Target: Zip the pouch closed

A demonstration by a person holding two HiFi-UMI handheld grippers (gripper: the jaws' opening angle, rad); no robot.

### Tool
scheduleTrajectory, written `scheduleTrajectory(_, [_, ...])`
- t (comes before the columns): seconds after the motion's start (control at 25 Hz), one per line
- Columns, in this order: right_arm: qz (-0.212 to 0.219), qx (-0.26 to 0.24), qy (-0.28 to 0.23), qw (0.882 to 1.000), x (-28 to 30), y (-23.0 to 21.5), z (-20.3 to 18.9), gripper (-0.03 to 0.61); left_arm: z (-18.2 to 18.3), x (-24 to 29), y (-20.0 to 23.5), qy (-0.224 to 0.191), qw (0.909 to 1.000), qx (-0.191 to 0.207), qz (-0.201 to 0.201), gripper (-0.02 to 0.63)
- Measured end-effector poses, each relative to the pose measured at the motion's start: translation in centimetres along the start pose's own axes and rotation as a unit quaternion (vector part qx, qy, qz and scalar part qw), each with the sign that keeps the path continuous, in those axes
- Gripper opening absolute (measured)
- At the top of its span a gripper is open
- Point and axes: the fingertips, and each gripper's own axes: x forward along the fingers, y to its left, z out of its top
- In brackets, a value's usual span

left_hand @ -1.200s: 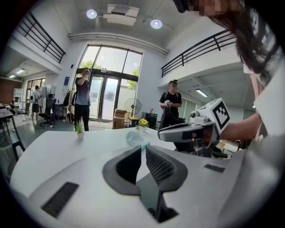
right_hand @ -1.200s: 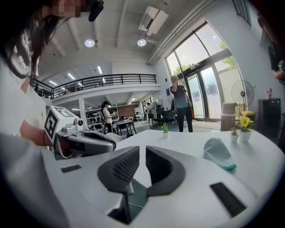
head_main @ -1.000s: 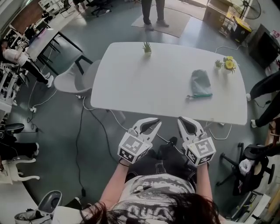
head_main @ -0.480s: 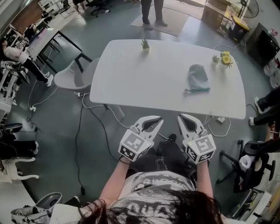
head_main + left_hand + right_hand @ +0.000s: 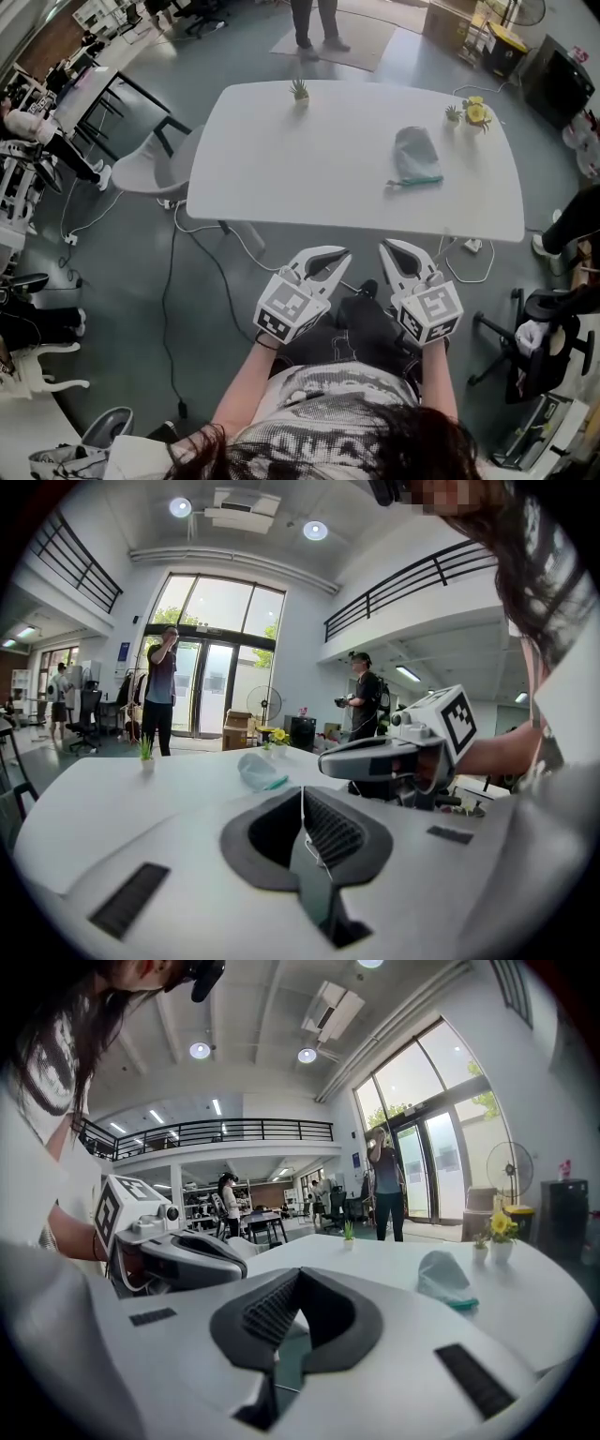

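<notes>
The grey-green soft fabric pouch [image 5: 414, 155] lies flat on the white oval tabletop [image 5: 300, 178], toward its far right part, near a small potted yellow flower [image 5: 476, 112] and well apart from both grippers. The left gripper [image 5: 339, 255] and right gripper [image 5: 389, 249] are both closed on nothing, short of the tabletop's near edge.

Expect a light, limp item that slides and bunches. Pin the fabric beside the teal zip edge [image 5: 417, 180] with one gripper and pinch the slider tab with the other. The tab is too small to locate.

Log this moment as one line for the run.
left gripper: shut, empty | right gripper: shut, empty | pouch: on table, untouched
</notes>
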Motion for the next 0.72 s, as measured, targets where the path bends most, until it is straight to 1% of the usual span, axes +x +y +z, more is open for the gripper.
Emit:
scheduleTrajectory(0.52, [-0.002,0.001,0.001,1.0,-0.7,-0.5,-0.3,-0.003,0.4,0.6,-1.0,0.0,0.9999,0.008,-0.01,0.017])
scheduleTrajectory(0.72, [-0.005,0.003,-0.001,1.0,-0.7,-0.4,-0.2,-0.003,0.4,0.6,-1.4,0.002,0.9997,0.013,-0.02,0.017])
